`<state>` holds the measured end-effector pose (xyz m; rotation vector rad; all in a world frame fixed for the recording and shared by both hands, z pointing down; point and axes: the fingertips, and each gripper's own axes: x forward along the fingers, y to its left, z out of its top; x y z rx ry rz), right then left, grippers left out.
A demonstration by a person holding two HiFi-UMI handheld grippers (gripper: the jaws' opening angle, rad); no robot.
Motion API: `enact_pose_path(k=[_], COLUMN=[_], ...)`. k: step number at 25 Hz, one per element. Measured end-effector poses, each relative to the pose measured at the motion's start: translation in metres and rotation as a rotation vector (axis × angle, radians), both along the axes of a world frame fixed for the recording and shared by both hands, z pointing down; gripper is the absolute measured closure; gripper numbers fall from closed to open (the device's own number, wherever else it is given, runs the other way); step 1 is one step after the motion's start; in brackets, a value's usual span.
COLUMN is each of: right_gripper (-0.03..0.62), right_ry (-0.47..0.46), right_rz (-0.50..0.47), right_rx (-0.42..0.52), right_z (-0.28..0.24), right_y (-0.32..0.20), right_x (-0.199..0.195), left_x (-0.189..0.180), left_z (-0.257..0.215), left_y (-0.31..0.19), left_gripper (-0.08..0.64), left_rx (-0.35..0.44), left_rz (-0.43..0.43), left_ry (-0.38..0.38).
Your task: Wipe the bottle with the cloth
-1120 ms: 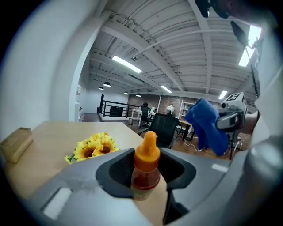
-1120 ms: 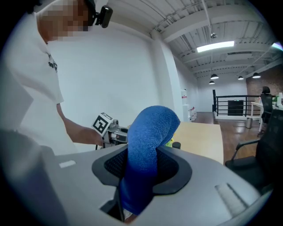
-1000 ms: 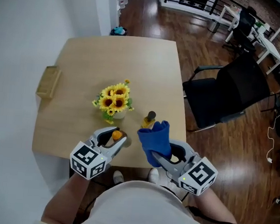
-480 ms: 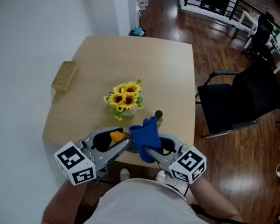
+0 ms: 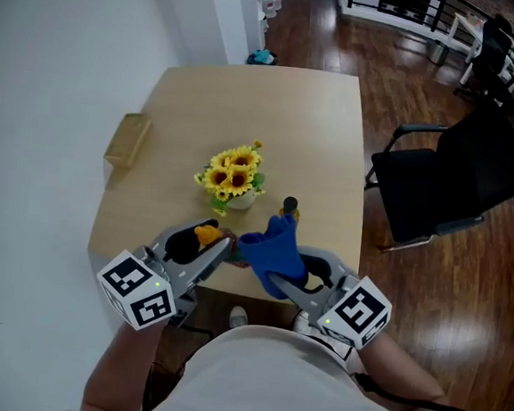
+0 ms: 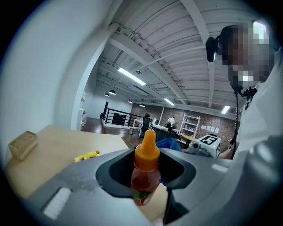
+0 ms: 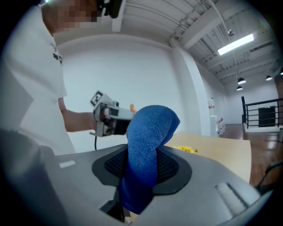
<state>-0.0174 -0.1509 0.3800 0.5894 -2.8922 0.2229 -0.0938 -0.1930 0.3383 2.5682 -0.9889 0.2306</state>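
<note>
Your left gripper [image 5: 219, 245] is clamped on the bottle [image 6: 145, 173], jaws closed across its lower body. The bottle stands upright, with its orange cap pointing up and its long axis crossing the jaws. You hold it lifted off the table [image 5: 183, 104], over the near edge and just in front of you.

Your right gripper [image 5: 286, 285] is clenched on the cloth [image 5: 275, 250]. The blue fold rises out of the jaws and its top flops over toward the left gripper.

The coming move turns on one relation: the cloth lies directly to the bottle's right at about the same height, and very close. From above, its left edge reaches nearly to the left jaw tips. In the left gripper view it sits just behind and to the right of the cap, so I judge it not yet on the bottle, though I can't be sure.

The right hand is the one to move. A short sideways push to the left should bring the fold onto the bottle's side, and strokes along the upright axis would then wipe it.

(Another bottle [image 5: 288, 205], dark-capped, stands on the table just beyond the cloth, near the sunflowers [image 5: 231, 175]; keep your right hand's strokes clear of it.)
</note>
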Motion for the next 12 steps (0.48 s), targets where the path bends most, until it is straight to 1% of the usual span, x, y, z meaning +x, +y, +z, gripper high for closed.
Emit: enact_pose_path(k=[2,4,6,7,10,12], right_gripper=[0.442,0.442,0.442,0.442,0.442,0.442], right_ry=[0.018,0.019,0.018,0.034,0.124,0.16], right_rz=[-0.083,-0.123,-0.122,-0.112,-0.088,-0.069], right_rx=[0.067,0.077,0.064,0.059,0.043,0.006], right_z=[-0.022,-0.027,-0.02,-0.012,0.023,0.051], right_y=[0.018,0.03,0.032,0.031,0.031,0.03], right_x=[-0.013,-0.024,-0.028,-0.026,-0.015,-0.005], left_x=[0.004,0.011,0.018,0.021,0.027,0.029], left_z=[0.003,0.003,0.001,-0.001,-0.01,-0.016], left_y=[-0.001,-0.002,-0.003,-0.004,-0.004,-0.003], left_gripper=[0.397,0.397,0.397,0.397,0.397,0.397], left_rx=[-0.013,-0.02,-0.02,-0.019,-0.011,-0.001], left_rz=[-0.006,-0.004,0.006,0.012,0.02,0.022], left_ry=[0.004,0.015,0.027,0.033,0.056,0.064])
